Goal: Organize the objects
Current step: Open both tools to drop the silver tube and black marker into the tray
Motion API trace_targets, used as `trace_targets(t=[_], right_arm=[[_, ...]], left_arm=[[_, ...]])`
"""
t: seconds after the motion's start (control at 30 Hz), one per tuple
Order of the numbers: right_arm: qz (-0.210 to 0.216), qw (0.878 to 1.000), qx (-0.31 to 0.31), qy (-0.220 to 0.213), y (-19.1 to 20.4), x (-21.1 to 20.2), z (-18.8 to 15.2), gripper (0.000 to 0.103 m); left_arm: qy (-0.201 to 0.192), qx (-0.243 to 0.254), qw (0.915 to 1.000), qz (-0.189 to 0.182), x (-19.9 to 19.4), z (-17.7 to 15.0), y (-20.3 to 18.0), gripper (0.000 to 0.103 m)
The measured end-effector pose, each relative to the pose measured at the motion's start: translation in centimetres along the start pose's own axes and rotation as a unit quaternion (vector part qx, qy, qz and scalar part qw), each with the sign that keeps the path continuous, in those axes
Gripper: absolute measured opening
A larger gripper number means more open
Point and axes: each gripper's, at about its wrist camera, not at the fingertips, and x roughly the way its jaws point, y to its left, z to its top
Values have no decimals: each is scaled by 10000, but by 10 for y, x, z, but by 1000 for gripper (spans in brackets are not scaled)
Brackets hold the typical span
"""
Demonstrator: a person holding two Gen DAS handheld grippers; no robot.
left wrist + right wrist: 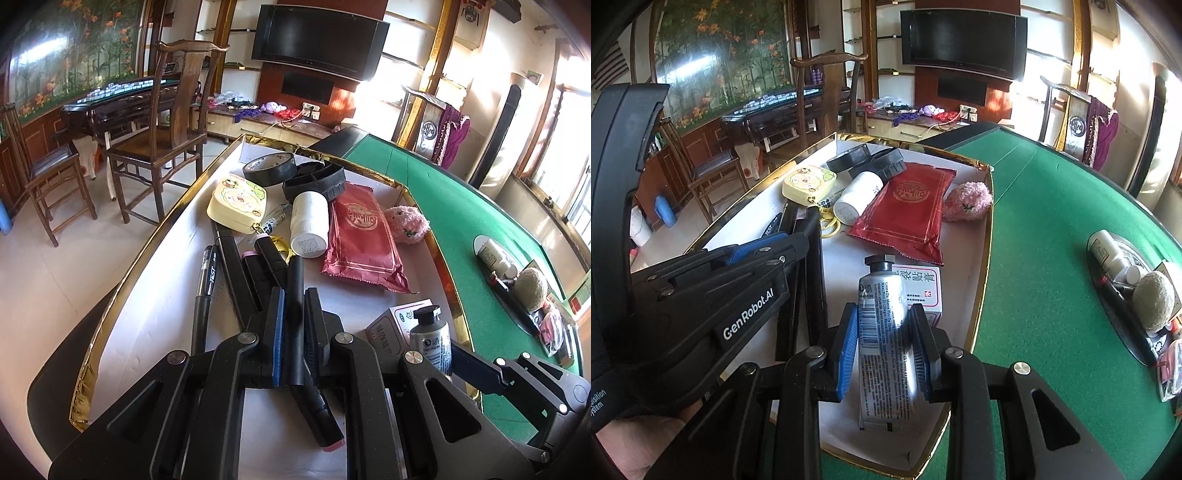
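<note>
Tube (882, 332) sits clenched in your right tool (886, 350), long axis toward 12 o'clock over the tray (982, 266); your left tool (293, 332) clamps a black marker (295, 295) alongside.

The far half of the gold-rimmed tray (982, 258) is crowded: tape roll (269, 168), black round holder (314, 181), white bottle (309, 229), red packet (360, 243) and pink plush (408, 224) lie close together, leaving only narrow gaps. On the tray's left, pens (207, 280) and markers lie side by side. White tray floor shows bare along the left rim and between the packet and the small box (919, 291). The green counter (1041, 206) to the right is open up to the black dish (1123, 314) of small things. The two claws sit just beside each other.
</note>
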Motion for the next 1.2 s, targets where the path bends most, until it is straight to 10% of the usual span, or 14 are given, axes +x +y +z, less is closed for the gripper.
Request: trace_targets(t=[0.77, 1.2], right_arm=[[-5, 9978, 414, -515, -18, -25, 3, 28], [161, 9896, 1293, -618, -92, -59, -8, 28]], left_arm=[[-208, -48, 9998, 38, -14, -2, -1, 10], [-477, 163, 9987, -63, -39, -1, -22, 10]])
